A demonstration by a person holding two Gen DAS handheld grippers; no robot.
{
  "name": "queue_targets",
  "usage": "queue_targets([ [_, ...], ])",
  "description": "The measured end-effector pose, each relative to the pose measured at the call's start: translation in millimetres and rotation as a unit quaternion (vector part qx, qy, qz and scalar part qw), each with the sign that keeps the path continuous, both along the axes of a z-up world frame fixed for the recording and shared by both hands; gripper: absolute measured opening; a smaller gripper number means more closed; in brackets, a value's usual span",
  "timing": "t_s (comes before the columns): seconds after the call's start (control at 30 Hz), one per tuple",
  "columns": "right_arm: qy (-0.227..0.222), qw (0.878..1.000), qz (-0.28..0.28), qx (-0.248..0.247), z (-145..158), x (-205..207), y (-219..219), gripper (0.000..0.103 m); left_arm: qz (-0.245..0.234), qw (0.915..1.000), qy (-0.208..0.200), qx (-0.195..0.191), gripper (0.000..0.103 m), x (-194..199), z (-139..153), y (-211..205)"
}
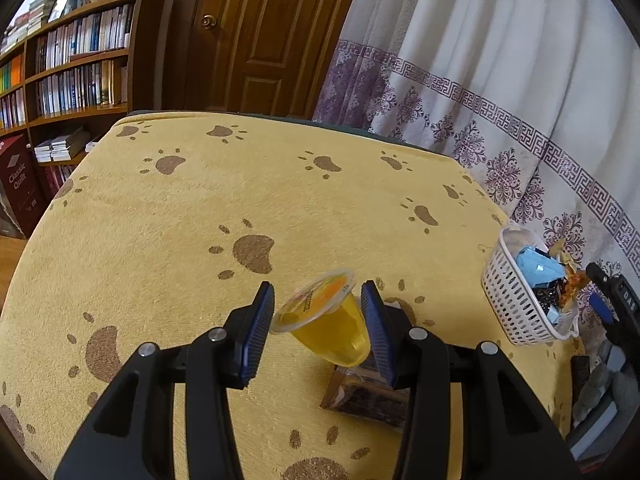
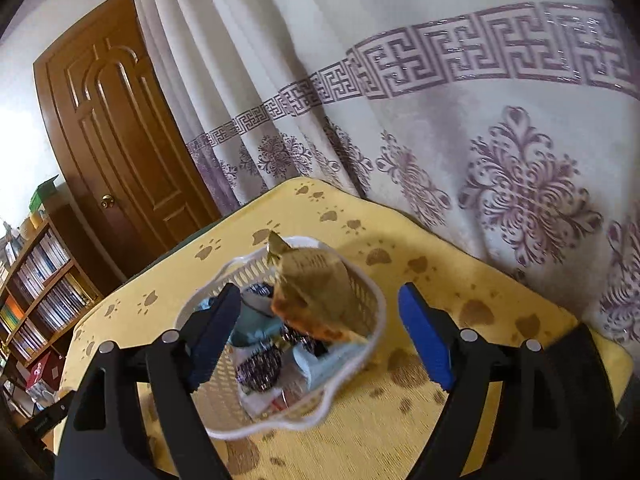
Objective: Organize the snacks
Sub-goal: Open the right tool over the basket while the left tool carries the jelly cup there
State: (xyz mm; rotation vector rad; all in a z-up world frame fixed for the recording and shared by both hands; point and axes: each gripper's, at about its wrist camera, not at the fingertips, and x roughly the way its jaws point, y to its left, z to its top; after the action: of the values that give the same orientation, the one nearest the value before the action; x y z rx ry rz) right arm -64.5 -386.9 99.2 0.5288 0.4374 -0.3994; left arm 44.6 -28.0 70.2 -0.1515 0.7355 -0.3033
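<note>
You get soft daylight glowing through the curtain [image 2: 440, 128] at one o'clock, blurred basket [image 2: 280, 360], fisheye-bent, black-cornered edges

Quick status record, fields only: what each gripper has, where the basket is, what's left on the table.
left gripper: shut on tilted yellow jelly cup
right gripper: open, empty, above white perforated plastic basket
basket contents: tan wrapped snack, several other wrapped snacks
basket location: on yellow paw-print tablecloth, near curtain
left on table: brown packet beneath the jelly cup
</note>
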Motion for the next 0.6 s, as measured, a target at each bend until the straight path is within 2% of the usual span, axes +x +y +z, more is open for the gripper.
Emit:
queue_targets([
  [0.2, 0.011, 1.0, -0.012, -0.021, -5.5, -16.1, 7.2, 0.083, -0.015, 0.9999, -0.006, 0.006, 0.046, -6.2, 4.6, -10.7],
  [0.6, 0.009, 1.0, 0.002, 0.018, -36.4, -41.2, 30.7, 0.084, -0.05, 0.9977, -0.033, 0.032, 0.046, -24.8, 29.7, -49.9],
])
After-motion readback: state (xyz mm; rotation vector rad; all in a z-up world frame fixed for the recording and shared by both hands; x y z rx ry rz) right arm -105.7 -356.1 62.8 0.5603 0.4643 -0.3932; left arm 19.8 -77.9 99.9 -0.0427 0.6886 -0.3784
